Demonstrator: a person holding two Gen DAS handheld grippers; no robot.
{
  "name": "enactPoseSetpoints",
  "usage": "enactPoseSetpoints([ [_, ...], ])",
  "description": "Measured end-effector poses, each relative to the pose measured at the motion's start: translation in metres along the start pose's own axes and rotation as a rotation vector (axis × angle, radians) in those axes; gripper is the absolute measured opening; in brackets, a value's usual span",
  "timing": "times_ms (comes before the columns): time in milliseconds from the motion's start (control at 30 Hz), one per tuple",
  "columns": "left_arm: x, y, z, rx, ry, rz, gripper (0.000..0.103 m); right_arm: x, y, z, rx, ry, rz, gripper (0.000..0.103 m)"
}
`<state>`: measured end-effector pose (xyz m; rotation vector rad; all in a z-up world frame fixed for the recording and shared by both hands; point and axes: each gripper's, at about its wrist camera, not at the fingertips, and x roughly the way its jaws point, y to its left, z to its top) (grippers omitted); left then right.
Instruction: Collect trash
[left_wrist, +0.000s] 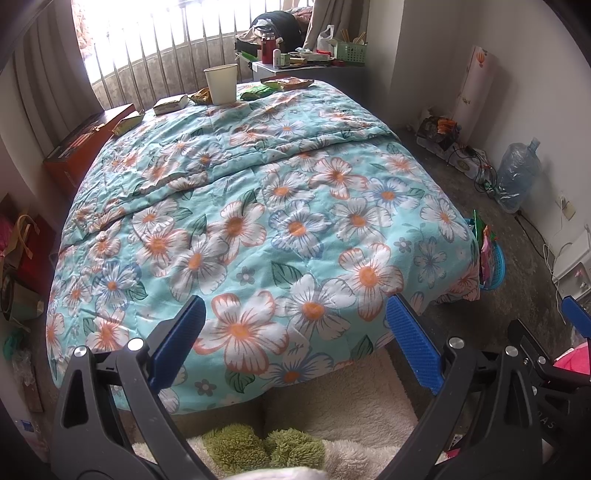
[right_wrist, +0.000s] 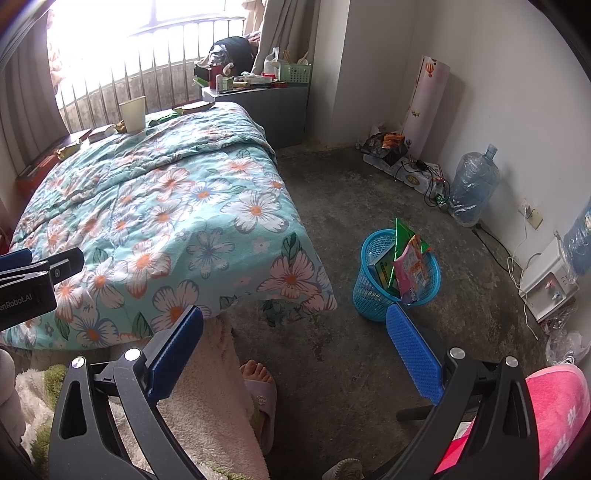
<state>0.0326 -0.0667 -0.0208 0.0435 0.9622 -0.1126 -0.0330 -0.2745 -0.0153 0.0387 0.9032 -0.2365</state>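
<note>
Left tongs (left_wrist: 295, 332) spread wide apart, empty, aimed over the near end of the bed (left_wrist: 258, 206). Right tongs (right_wrist: 295, 343) also wide apart, empty, over bare floor (right_wrist: 369, 192) beside the bed, pointing toward the blue basket (right_wrist: 373, 291).

Trash sits at the far end of the bed, well apart from both tongs: paper cup (left_wrist: 221, 84) upright, small carton (left_wrist: 170, 104) left of it, yellow-green wrapper (left_wrist: 127, 123) further left near the bed edge, crumpled wrapper (left_wrist: 201, 96) just beside the cup base, green wrapper (left_wrist: 255, 92) to its right, flat snack packet (left_wrist: 286, 83) at the far right corner. Blue basket stands on the floor just off the bed's near corner, already holding a green packet (right_wrist: 402, 232) and a pink packet (right_wrist: 410, 266) sticking up above the rim.

Handling, judged:
- Cup: light, thin wall, crushes easily, tips easily on the soft quilt. Pinch across the rim or upper wall, gently. Contents not visible.
- Wrappers: near weightless, floppy, slick film. Pinch a raised crumple or edge; flat ones may need a dig into the quilt, risk of snagging fabric.
- Carton: light, stiffer. Grip across the narrow sides.

Most of the job looks undone; long reach needed first.
</note>
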Motion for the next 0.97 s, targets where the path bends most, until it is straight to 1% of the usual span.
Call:
enactPoseSetpoints([
  [967, -0.0005, -0.0006, -0.0001, 0.001, 0.002, 0.003, 0.094, -0.0007, -0.0007, -0.0011, 0.007, 0.000, 0.009, 0.096],
])
